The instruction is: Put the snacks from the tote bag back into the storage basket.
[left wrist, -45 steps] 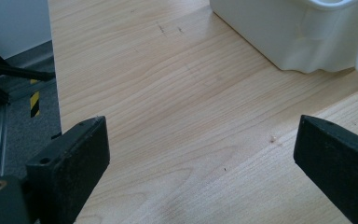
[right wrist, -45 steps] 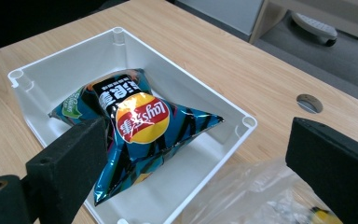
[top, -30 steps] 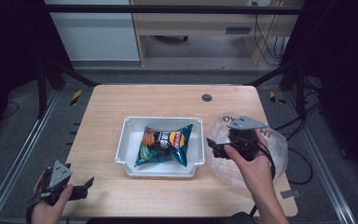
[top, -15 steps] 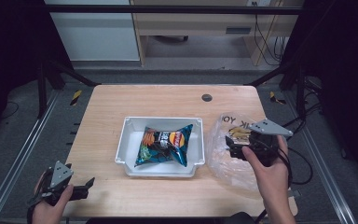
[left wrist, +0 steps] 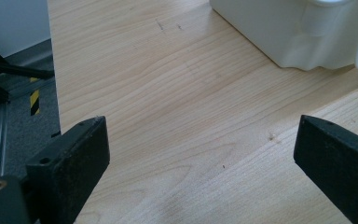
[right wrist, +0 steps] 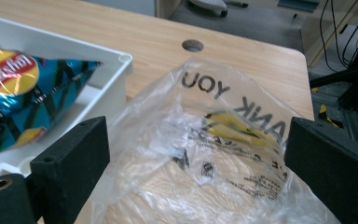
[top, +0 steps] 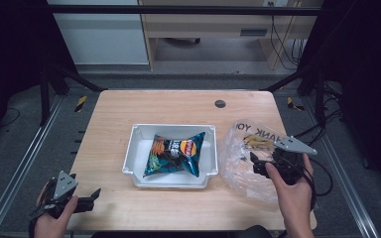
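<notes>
High view: right gripper (top: 256,165), jaws wide and empty, has retreated from the tray (top: 135,163) onto the bag (top: 243,163); left gripper (top: 92,197), agape, stays idle.

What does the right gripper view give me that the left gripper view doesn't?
Right gripper view: the clear plastic bag with black lettering lying between its open jaws, the chip bag inside the white tray, and the round hole in the tabletop. Left gripper view: bare wooden table between its open jaws, plus the table's edge and grey floor. Both: the tray and the wood.
</notes>
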Tool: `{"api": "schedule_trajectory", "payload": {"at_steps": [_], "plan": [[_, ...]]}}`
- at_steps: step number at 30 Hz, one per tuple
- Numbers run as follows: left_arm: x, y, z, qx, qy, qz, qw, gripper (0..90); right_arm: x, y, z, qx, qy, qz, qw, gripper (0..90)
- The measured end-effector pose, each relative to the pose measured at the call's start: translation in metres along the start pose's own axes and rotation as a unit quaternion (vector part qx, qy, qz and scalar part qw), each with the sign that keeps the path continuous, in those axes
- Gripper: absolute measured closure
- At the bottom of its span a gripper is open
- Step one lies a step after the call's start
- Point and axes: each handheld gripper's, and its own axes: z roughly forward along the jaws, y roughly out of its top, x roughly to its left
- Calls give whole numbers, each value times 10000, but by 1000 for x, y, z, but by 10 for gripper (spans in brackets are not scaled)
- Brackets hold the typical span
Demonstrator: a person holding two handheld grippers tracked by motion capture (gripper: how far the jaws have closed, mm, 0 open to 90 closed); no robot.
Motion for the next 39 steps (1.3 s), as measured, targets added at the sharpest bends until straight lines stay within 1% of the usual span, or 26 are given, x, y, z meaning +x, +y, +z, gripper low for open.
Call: {"api": "schedule_trajectory", "payload": {"at_steps": [5, 8, 10, 13, 15, 17, 20, 21, 23, 25, 28, 29, 30, 32, 34, 37, 39], "plan": [[0, 0, 0, 4, 2, 6, 10000, 30, -3, -8, 7, 120, -17, 38, 9999, 75], [0, 0, 0, 21, -10, 13, 10000, 30, -5, -17, 14, 275, 14, 55, 9996, 84], [0, 0, 0, 18, -6, 21, 10000, 30, -5, -21, 18, 333, 63, 52, 9994, 91], [-1, 0, 1, 23, -11, 19, 10000, 30, -7, -25, 23, 404, 69, 42, 9992, 91], [-1, 0, 1, 46, -20, 39, 10000, 30, -8, -30, 28, 488, 87, 86, 9987, 91], [-1, 0, 1, 40, -18, 35, 10000, 30, -9, -32, 32, 522, 88, 78, 9986, 92], [-1, 0, 1, 35, -18, 18, 10000, 30, -11, -35, 38, 568, 114, 4, 9983, 97], [-1, 0, 1, 35, -18, 18, 10000, 30, -11, -36, 40, 596, 96, 28, 9982, 99], [-1, 0, 1, 35, -21, 14, 10000, 30, -12, -38, 44, 612, 132, -25, 9980, 102], [0, 0, 1, 44, -27, 13, 10000, 30, -12, -40, 48, 637, 147, -25, 9979, 104], [0, 0, 1, 41, -24, 20, 10000, 30, -11, -43, 55, 677, 159, -24, 9976, 107], [0, 0, 1, 41, -24, 20, 10000, 30, -11, -43, 55, 677, 159, -24, 9976, 107], [0, 0, 1, 33, -17, 12, 10000, 30, -10, -45, 60, 708, 164, -47, 9973, 107], [0, 0, 1, 35, -17, 13, 10000, 30, -9, -46, 62, 733, 185, -51, 9971, 107], [0, 0, 1, 47, -19, 22, 10000, 30, -7, -49, 69, 774, 206, -85, 9967, 107], [0, 0, 1, 50, -16, 29, 10000, 30, -5, -50, 74, 811, 231, -63, 9964, 107], [0, 0, 1, 52, -12, 14, 10000, 30, -3, -52, 82, 885, 240, -71, 9958, 106]]}}
